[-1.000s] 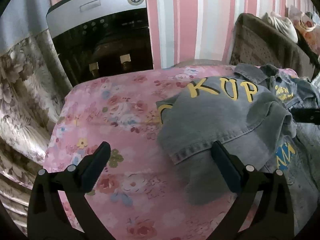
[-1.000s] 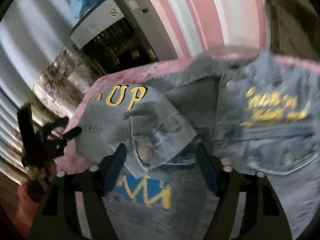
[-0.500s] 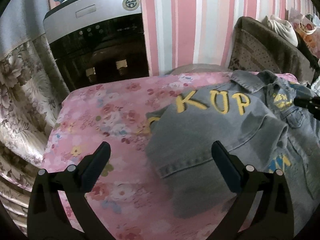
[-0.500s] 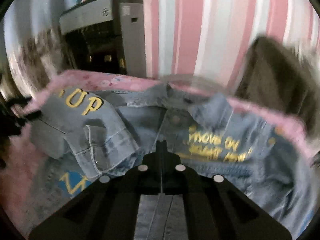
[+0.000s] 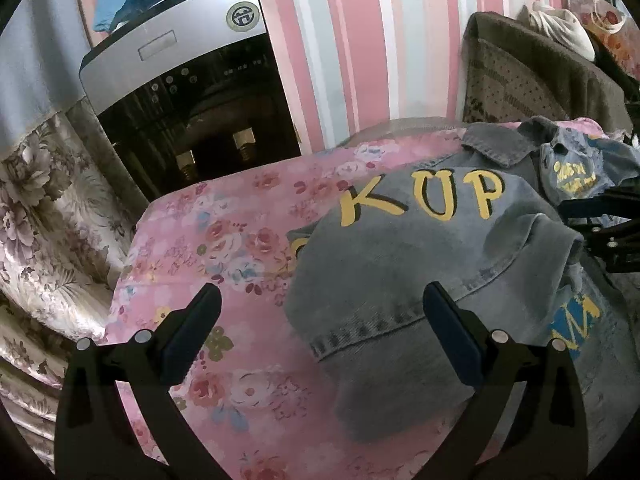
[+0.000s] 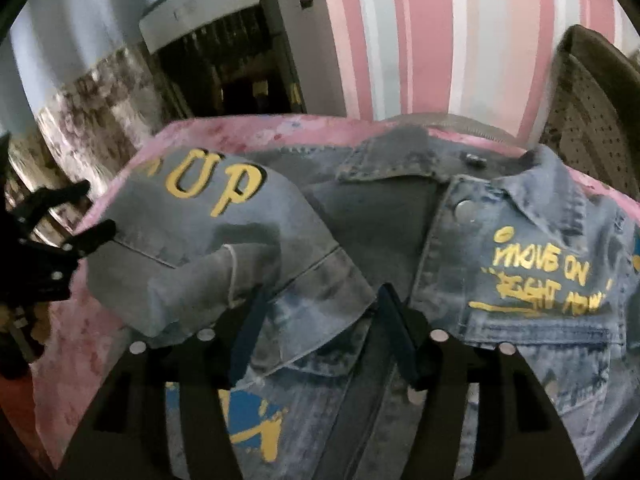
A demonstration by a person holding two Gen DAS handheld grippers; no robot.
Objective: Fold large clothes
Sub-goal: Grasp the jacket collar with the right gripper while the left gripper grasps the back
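Observation:
A grey-blue denim jacket [image 5: 400, 264] with yellow lettering lies on a pink floral cover [image 5: 224, 240]. Its left side is folded over, so the back lettering faces up. My left gripper [image 5: 322, 300] is open above the cover; its right finger is over the folded hem and nothing is between its fingers. In the right wrist view the jacket [image 6: 520, 320] shows its collar and chest print. My right gripper [image 6: 322, 308] hangs over the sleeve cuff [image 6: 312, 320], its jaws opening; the cuff lies loose below the gap, unpressed. The left gripper [image 6: 68, 232] shows at the far left.
A silver and black water dispenser [image 5: 180, 92] stands behind the table against a pink striped wall. A chair with a brown cover [image 5: 532, 76] is at the back right. Flowered fabric [image 5: 40, 220] hangs beyond the cover's left edge.
The right gripper was wide open over the cuff, shut empty while swinging toward the collar, and now stands partly open over the cuff again. The left gripper drew back slightly, still open.

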